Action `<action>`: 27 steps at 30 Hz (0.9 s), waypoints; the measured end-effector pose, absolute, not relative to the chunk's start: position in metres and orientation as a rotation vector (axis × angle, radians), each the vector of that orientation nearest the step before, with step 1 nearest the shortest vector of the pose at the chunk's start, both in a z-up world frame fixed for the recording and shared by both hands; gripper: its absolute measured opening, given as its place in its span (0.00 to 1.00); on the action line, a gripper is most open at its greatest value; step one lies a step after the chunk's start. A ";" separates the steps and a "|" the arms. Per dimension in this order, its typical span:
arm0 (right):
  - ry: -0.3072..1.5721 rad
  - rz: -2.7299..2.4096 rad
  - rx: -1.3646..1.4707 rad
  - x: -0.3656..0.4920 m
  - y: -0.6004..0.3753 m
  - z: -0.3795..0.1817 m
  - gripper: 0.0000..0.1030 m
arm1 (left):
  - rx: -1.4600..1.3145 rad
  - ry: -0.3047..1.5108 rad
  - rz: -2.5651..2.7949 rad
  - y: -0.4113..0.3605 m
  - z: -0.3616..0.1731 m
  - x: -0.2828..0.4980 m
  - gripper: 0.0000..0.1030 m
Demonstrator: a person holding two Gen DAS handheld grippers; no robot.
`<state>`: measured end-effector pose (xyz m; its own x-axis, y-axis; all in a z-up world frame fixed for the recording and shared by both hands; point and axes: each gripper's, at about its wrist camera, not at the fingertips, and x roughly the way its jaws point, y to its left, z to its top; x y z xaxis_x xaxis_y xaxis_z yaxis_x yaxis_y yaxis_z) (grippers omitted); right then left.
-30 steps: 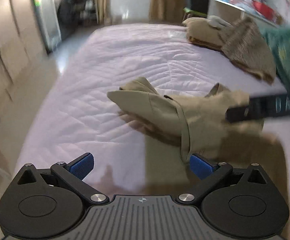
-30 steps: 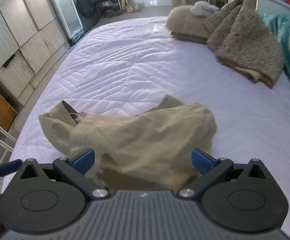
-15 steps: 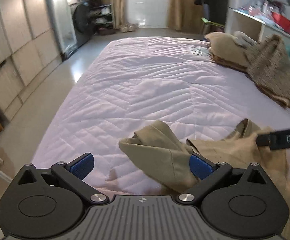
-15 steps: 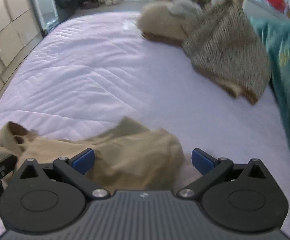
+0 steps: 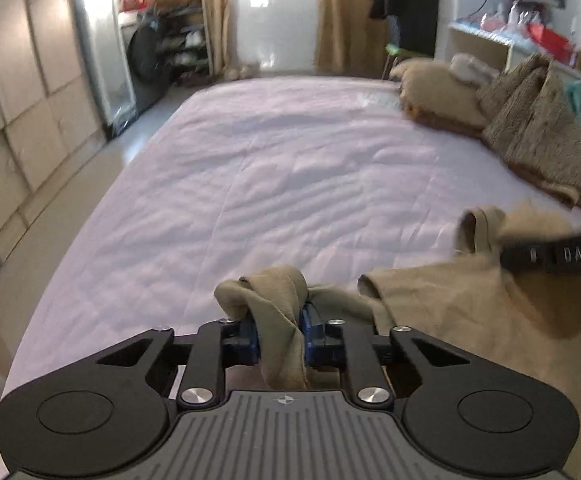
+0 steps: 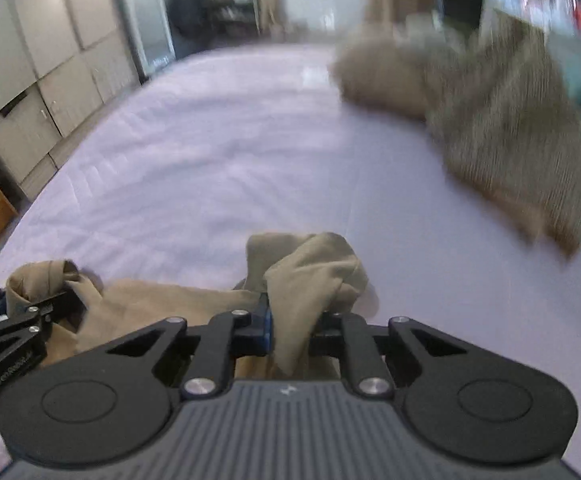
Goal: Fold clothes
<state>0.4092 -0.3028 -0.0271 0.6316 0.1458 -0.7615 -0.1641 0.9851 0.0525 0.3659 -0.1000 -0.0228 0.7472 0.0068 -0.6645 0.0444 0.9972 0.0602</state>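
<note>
Both grippers, left gripper point(image 5: 280, 330) and right gripper point(image 6: 290, 330), just closed: fingers now pinching tan garment point(image 5: 470, 312) edges on bed point(image 5: 290, 168); ready to lift, spread.

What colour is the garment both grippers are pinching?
Plain khaki-tan, no pattern. The garment shows best in the left wrist view.

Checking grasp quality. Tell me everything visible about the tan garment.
The tan garment is a thin, soft, plain khaki cloth, crumpled and unfolded, lying at the near edge of the lilac bed. The left gripper has just closed on one bunched end, which loops over its blue pads. The right gripper has just closed on another bunched end, which stands up above its jaws. The cloth between them sags loosely onto the bed. What kind of garment it is cannot be told.
</note>
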 end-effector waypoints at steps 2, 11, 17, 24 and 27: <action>0.777 0.134 -0.072 0.409 -0.305 -0.013 0.13 | 0.057 0.696 -0.017 -0.101 -0.016 0.375 0.19; 0.931 -0.001 -0.109 0.410 -0.350 -0.041 0.62 | 0.149 0.733 0.025 -0.091 -0.012 0.374 0.56; 1.062 0.004 0.142 0.326 -0.378 -0.010 0.80 | 0.287 0.815 -0.062 -0.076 0.004 0.289 0.60; 1.229 0.114 0.105 0.163 -0.348 -0.012 0.86 | 0.277 0.926 -0.087 -0.063 -0.001 0.181 0.60; 1.289 0.121 0.049 0.105 -0.336 -0.042 0.88 | 0.190 0.974 -0.125 -0.059 -0.003 0.128 0.60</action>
<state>0.1049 -0.3355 -0.0418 0.2728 0.1170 -0.9549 -0.0620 0.9926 0.1039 0.1277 -0.0589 -0.0028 0.5567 -0.0203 -0.8305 0.1903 0.9762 0.1037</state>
